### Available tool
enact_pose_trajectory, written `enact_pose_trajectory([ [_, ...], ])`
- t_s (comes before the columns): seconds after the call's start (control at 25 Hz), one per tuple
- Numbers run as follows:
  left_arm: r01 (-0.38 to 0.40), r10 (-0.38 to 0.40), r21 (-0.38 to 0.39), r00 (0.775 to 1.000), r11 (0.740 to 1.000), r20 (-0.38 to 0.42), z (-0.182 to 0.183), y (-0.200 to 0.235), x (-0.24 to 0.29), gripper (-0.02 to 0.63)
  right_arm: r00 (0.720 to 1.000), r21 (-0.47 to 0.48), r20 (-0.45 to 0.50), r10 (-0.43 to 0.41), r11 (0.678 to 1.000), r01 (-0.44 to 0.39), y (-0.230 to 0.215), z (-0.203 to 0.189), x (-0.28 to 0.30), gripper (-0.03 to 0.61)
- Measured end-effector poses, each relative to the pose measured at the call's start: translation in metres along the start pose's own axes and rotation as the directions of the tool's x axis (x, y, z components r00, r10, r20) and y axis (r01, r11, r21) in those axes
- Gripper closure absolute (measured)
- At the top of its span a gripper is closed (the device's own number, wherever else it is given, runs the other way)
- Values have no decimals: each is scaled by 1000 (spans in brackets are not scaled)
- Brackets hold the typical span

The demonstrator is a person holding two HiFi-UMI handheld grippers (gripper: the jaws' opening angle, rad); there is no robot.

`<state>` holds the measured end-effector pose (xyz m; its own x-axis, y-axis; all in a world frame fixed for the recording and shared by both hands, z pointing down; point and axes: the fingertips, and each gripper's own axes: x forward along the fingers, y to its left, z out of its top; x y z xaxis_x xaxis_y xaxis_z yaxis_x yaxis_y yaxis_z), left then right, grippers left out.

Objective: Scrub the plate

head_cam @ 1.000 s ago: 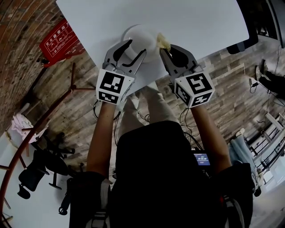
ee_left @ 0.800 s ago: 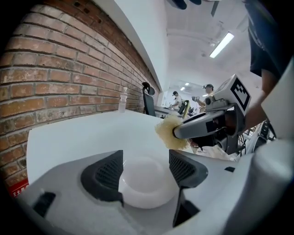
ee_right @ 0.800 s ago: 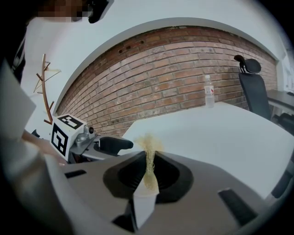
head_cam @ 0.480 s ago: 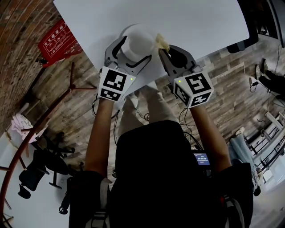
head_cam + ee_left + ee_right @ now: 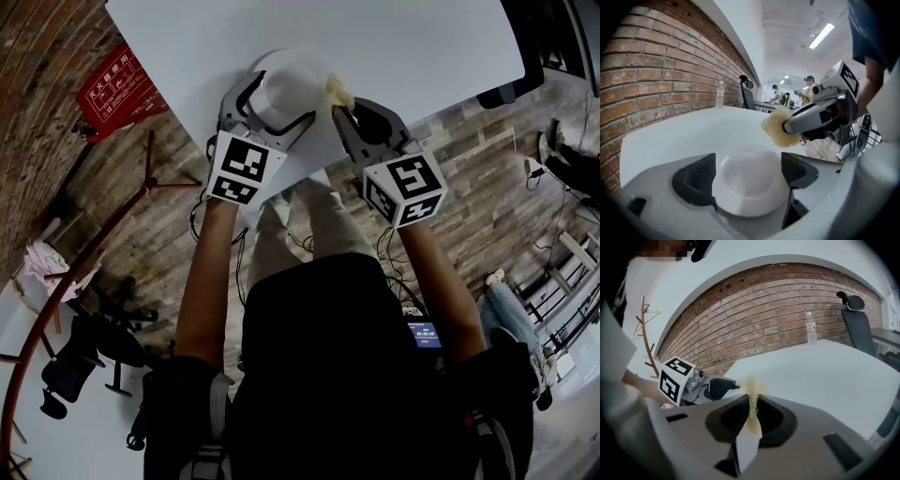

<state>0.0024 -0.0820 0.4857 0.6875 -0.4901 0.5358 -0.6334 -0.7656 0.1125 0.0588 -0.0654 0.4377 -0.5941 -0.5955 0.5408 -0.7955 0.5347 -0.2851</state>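
Since the earlier frame the left gripper (image 5: 277,101) has slid forward, and its jaws have just been opening, so they now stand spread wide with the white plate (image 5: 749,185) between them. The pads flank the plate's left and right rims and do not appear to press on it. The plate rests flat on the white table (image 5: 403,47), close to the near edge. Being round, it gives no preferred direction for a stroke.

Just to the right, the right gripper (image 5: 751,417) is pressed together on a yellow sponge (image 5: 340,91), pinching it thin with a frayed tuft sticking out past the tips. That tuft hangs at the plate's right rim, slightly above it; whether it touches the rim I cannot tell.

So the plate lies to the left of the sponge and a little below it, and the right hand is the one placed to scrub. Judging from this, the coming move is a short sweep leftward and down onto the plate's face, while the left gripper would need to close again to steady it.

Farther off, the table runs bare toward a brick wall (image 5: 656,79).
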Motion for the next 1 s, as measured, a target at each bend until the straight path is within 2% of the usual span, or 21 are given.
enact_pose_trajectory([
  [0.28,3,-2,23,999,1000,-39,-14,-5,8,199,1000,10,-2,2,1000,-2,0,-5,0,525],
  [0.56,-3,4,14,998,1000,-67,-21,-4,14,199,1000,16,-5,6,1000,-6,-2,-8,2,525],
  [0.76,0,8,75,994,997,-110,-27,-9,16,198,1000,19,-5,6,1000,-6,-2,-8,2,525],
  [1.0,3,5,67,993,998,-118,-29,-9,17,196,1000,26,-5,5,1000,-5,-4,-10,1,525],
])
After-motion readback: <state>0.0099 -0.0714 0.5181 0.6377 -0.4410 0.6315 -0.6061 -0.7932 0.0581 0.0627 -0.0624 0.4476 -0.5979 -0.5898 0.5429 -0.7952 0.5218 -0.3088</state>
